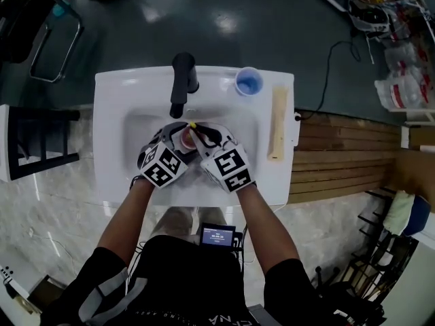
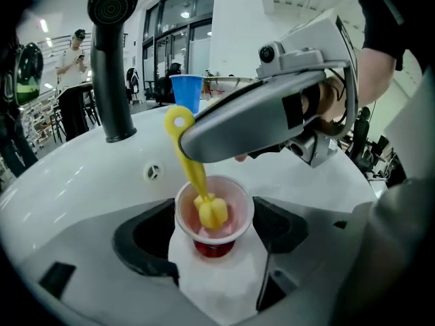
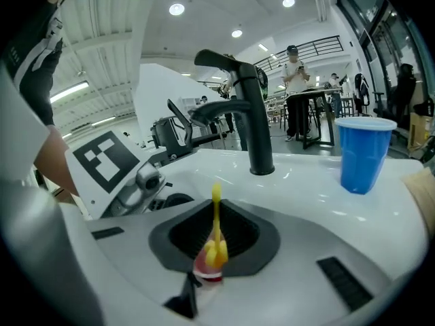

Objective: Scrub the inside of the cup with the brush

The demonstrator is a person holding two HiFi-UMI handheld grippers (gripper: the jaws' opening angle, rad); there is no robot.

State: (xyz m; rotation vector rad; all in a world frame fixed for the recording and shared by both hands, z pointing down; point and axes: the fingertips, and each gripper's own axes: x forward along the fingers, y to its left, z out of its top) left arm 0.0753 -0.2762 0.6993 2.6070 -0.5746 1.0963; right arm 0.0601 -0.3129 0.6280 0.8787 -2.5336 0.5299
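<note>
no text can be read

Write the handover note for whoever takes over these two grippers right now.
Left gripper: shut on the red plastic cup, held over the white sink basin.
Right gripper: shut on the handle of the yellow plastic brush; its head sits inside the cup.
Done: both things are in hand and the brush is in the cup.
Left: scrub the cup's inner wall and bottom. How clean the cup is cannot be told.
</note>
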